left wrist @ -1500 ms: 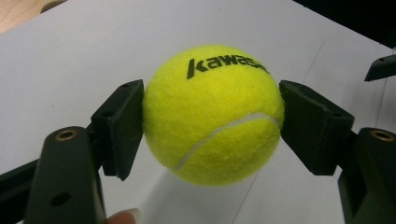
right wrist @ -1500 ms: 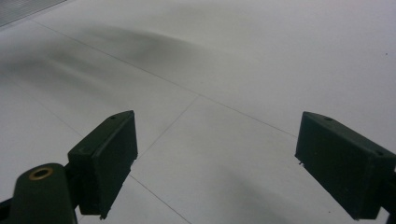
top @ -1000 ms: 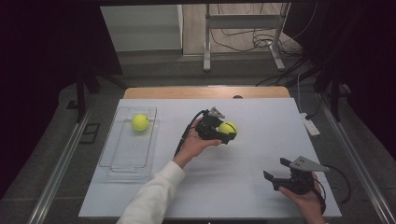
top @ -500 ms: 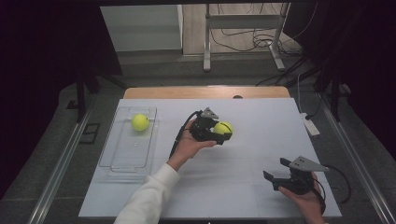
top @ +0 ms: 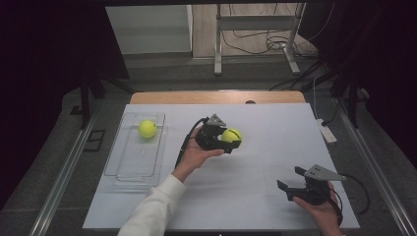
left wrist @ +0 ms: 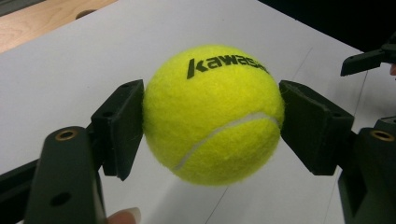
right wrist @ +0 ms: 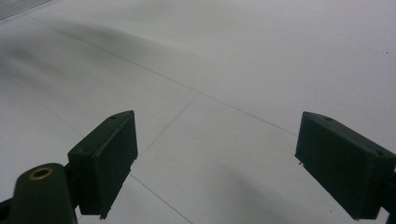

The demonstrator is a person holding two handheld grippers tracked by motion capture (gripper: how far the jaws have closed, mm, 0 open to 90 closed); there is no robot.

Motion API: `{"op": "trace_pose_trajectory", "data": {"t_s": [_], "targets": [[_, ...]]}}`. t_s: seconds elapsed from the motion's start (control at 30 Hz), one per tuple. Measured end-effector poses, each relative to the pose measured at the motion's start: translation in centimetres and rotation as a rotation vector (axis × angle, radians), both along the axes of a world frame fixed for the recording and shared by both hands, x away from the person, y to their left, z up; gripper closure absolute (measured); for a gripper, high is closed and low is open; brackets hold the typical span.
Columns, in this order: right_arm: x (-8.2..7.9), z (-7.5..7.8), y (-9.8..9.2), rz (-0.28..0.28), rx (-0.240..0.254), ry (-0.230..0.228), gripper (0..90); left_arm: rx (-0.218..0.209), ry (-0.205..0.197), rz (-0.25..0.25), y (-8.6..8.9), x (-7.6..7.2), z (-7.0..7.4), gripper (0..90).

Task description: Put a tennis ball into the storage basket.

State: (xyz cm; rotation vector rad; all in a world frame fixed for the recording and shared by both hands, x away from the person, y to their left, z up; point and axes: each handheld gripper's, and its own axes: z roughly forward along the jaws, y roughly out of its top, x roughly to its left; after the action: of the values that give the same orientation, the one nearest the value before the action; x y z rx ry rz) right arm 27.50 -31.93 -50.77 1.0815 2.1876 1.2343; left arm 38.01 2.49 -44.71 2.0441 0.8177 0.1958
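Carrying step: the left gripper [top: 231, 140] grips a ball [top: 231, 134] above mid-desk [top: 275, 123] — next, probably swing it to the tray [top: 120, 169] by the left edge; right gripper [top: 291, 186] idles, jaws spread.

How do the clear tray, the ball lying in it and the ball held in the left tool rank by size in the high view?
1. Clear tray, by far the largest.
2-3. Ball in the tray and held ball look alike; no ranking.
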Motion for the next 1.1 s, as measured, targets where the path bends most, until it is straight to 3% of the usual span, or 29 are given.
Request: {"op": "trace_pose_trajectory", "data": {"t_s": [1.1], "targets": [[-0.1, 0.1, 0.0, -0.010, 0.000, -0.002, 13.0, -0.025, -0.032, 0.023, 2.3, -1.5, 1.0, 27.4]]}}
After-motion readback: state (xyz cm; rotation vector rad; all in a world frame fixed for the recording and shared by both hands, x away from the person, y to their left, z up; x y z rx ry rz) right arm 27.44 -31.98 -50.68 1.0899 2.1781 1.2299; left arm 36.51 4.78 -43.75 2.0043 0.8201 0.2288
